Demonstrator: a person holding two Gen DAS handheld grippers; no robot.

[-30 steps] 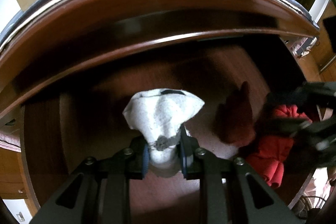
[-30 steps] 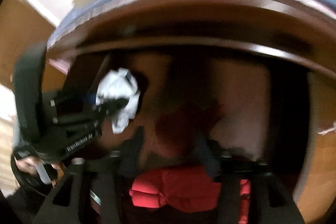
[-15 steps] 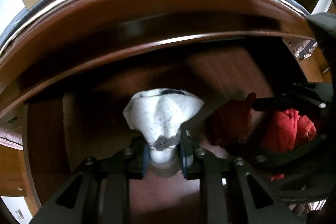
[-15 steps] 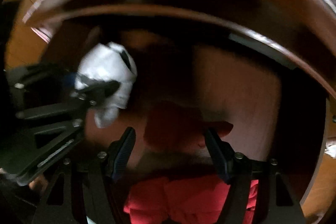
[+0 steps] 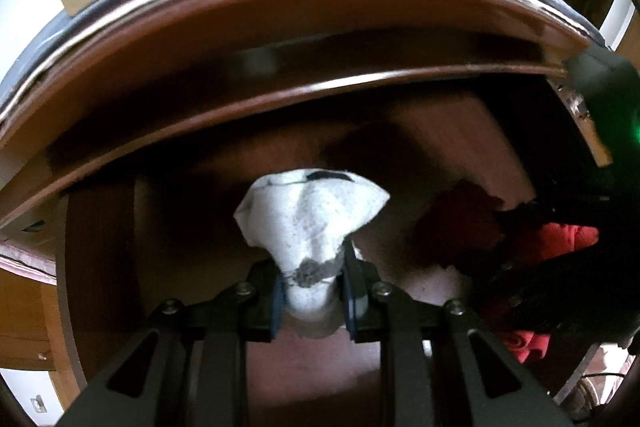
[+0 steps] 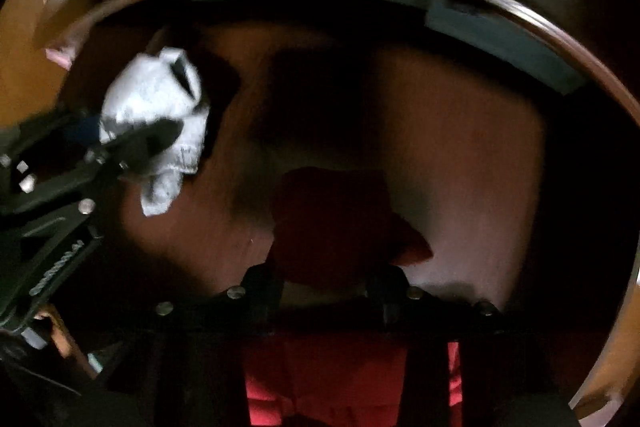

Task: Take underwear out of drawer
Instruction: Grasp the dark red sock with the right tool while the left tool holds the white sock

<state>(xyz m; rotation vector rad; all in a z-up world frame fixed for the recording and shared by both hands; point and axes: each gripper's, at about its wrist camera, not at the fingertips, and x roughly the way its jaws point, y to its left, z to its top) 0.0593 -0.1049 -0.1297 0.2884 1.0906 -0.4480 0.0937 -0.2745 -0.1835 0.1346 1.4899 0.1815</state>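
Extraction of garments from the drawer (image 5: 280, 107) is under way. A white piece of underwear (image 5: 316, 215) is pinched between the narrowly set fingers of the left gripper (image 5: 314, 287), which is angled steeply down over the drawer floor with the cloth bunched above its pads. The right gripper (image 6: 326, 287) is pointed almost straight down into the dark interior; its jaws have just been closing, and a red piece of underwear (image 6: 332, 223) is seen between them, though whether the pads already press on it cannot be told in the dim, blurred view. Next, a firm closure on the red cloth is judged necessary, followed by lifting both garments clear of the drawer's front edge.
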